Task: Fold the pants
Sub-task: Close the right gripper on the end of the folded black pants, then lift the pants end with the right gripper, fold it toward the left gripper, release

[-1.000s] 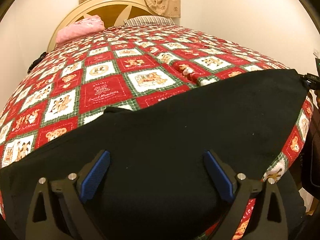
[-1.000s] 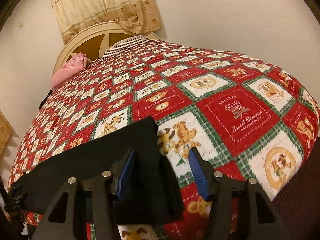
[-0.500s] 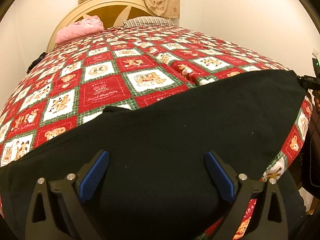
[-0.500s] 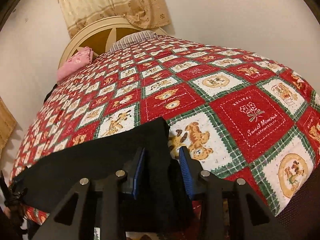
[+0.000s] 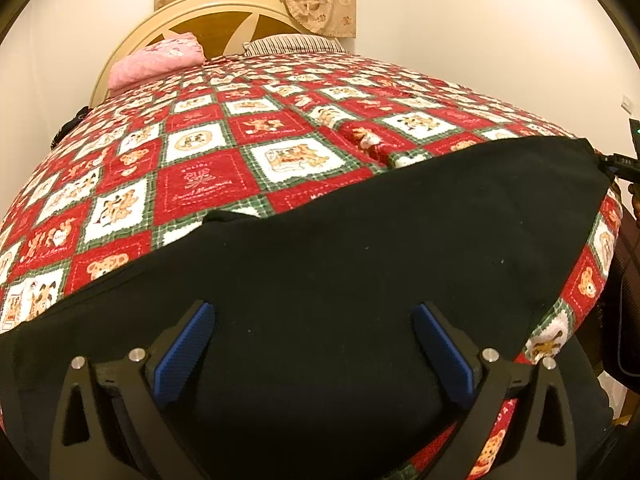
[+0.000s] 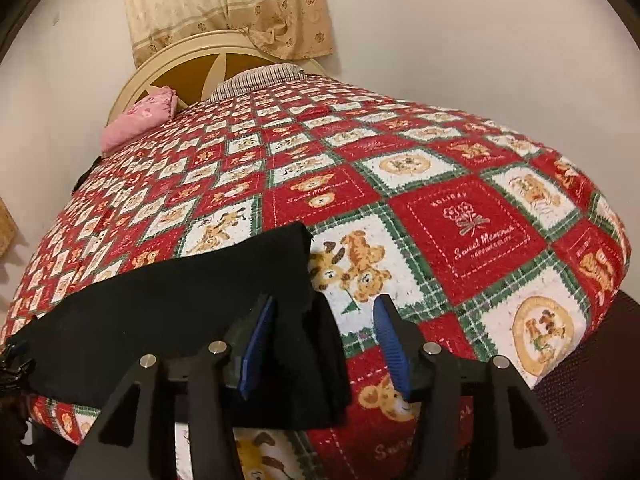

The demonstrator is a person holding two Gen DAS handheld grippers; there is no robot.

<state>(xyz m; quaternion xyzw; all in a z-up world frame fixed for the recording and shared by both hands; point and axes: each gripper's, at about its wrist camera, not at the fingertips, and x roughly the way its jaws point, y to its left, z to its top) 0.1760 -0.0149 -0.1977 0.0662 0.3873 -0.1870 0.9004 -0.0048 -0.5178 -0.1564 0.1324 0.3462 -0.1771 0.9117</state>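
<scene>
Black pants [image 5: 360, 240] lie spread flat across the near edge of a bed with a red, white and green bear-pattern quilt [image 5: 200, 180]. My left gripper [image 5: 312, 312] hovers over the middle of the pants, open wide, with nothing pinched. In the right wrist view the same pants [image 6: 180, 300] end at a folded right edge. My right gripper [image 6: 325, 304] straddles that edge and its jaws are opening. The left blue pad [image 6: 260, 332] sits beside the cloth. The right pad stands apart over the quilt [image 6: 460, 220].
A pink pillow [image 5: 156, 60] and a striped pillow [image 5: 292, 44] lie by the cream headboard [image 5: 224, 12] under a beige curtain [image 6: 224, 4]. Walls close in at the back and right. A dark device [image 5: 620, 164] shows past the pants' far right corner.
The right gripper's jaws narrowed around the pants' edge half a second ago and have widened again. The left gripper and the pants lie as before.
</scene>
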